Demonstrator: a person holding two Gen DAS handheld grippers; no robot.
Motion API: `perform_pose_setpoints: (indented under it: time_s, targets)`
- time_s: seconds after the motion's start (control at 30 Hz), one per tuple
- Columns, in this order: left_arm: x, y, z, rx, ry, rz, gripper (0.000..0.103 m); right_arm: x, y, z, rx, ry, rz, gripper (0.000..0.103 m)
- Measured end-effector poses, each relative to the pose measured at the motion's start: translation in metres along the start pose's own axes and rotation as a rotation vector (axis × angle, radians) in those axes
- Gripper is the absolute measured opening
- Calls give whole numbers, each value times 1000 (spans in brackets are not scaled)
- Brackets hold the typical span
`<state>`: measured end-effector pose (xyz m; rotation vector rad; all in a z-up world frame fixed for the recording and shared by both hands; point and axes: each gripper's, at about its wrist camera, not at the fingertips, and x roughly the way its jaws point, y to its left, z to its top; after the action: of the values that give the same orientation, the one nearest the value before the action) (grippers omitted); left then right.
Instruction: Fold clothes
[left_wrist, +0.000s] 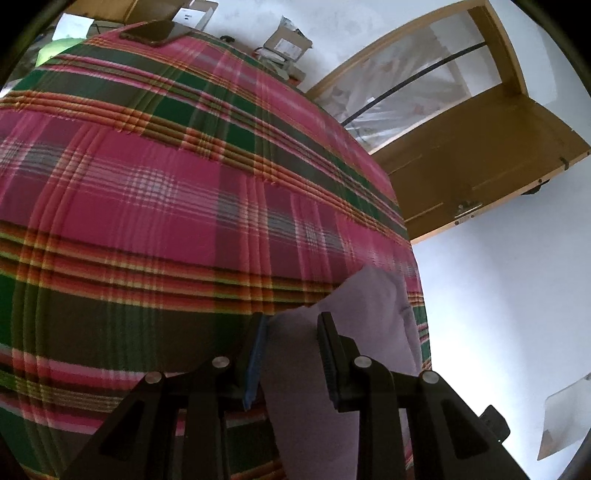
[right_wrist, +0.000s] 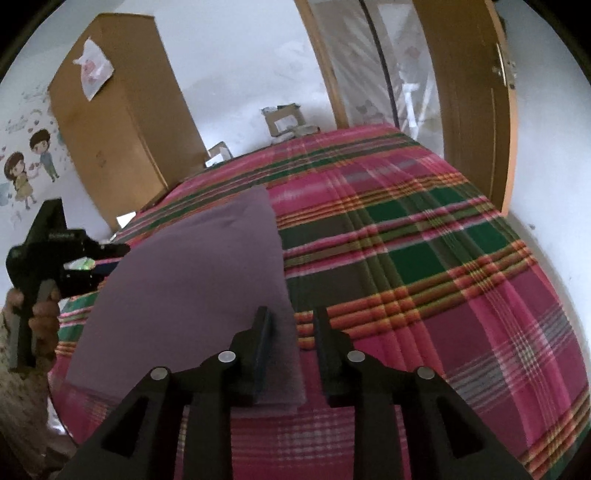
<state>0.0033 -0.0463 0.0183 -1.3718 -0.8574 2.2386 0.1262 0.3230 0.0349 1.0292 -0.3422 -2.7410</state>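
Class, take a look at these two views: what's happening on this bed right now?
A person is folding a purple garment on a bed covered with a plaid sheet, using a handheld gripper in each hand. The left gripper has a bunched part of the purple cloth between its fingers. The right gripper is open at the garment's near corner, with nothing pinched in it. The garment lies mostly flat, already folded into a neat panel.

Home bedroom: plaid-covered bed (right_wrist: 406, 258), wooden wardrobe (right_wrist: 122, 122) at far left, cartoon wall stickers (right_wrist: 29, 166), wooden door (right_wrist: 469, 103) at far right.
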Motion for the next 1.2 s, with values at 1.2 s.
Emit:
perform_pose_setpoints:
  time_s: [1.2]
  targets:
    - [-4,49,-47,-120,318,-312,48,112,-30,84,22,459,567,65]
